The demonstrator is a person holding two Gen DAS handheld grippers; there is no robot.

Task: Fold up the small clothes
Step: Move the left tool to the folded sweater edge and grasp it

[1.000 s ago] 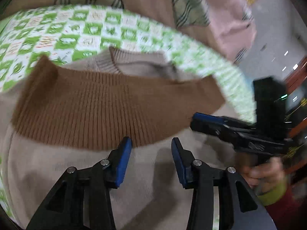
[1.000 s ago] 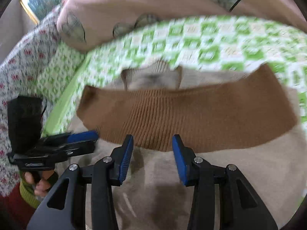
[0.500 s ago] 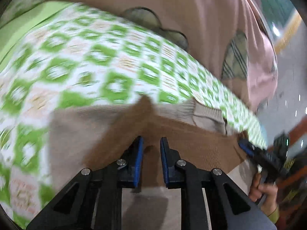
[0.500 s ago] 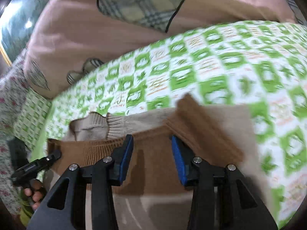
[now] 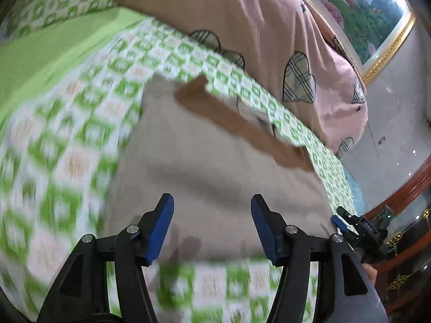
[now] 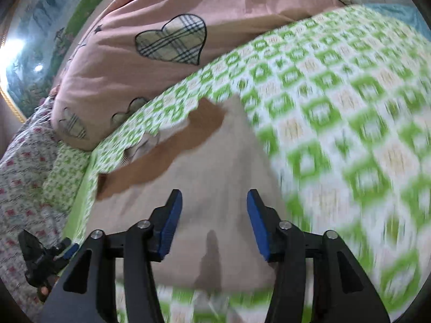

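Observation:
A small beige sweater [image 5: 204,167] [image 6: 215,167] lies folded on the green-checked bedspread, its brown ribbed hem [image 5: 242,123] [image 6: 172,148] laid across the far end. My left gripper [image 5: 212,228] hovers over the sweater's near edge, jaws opening, nothing between its blue pads [image 5: 159,231]. My right gripper [image 6: 212,223] hovers over the same near edge, jaws opening too, with only cloth beneath. Each gripper shows small at the other view's lower corner: right gripper [image 5: 358,226], left gripper [image 6: 51,253].
The green-checked bedspread [image 5: 62,161] [image 6: 350,121] surrounds the sweater. A pink quilt with plaid hearts [image 5: 256,27] [image 6: 161,32] is heaped behind it. A floral cloth [image 6: 24,167] lies at the left, a framed picture [image 5: 363,8] and wooden furniture [image 5: 404,215] at the right.
Both grippers let go of the brown hem and drew back toward the sweater's near edge, their jaws spreading. The hem now lies far across the folded sweater.

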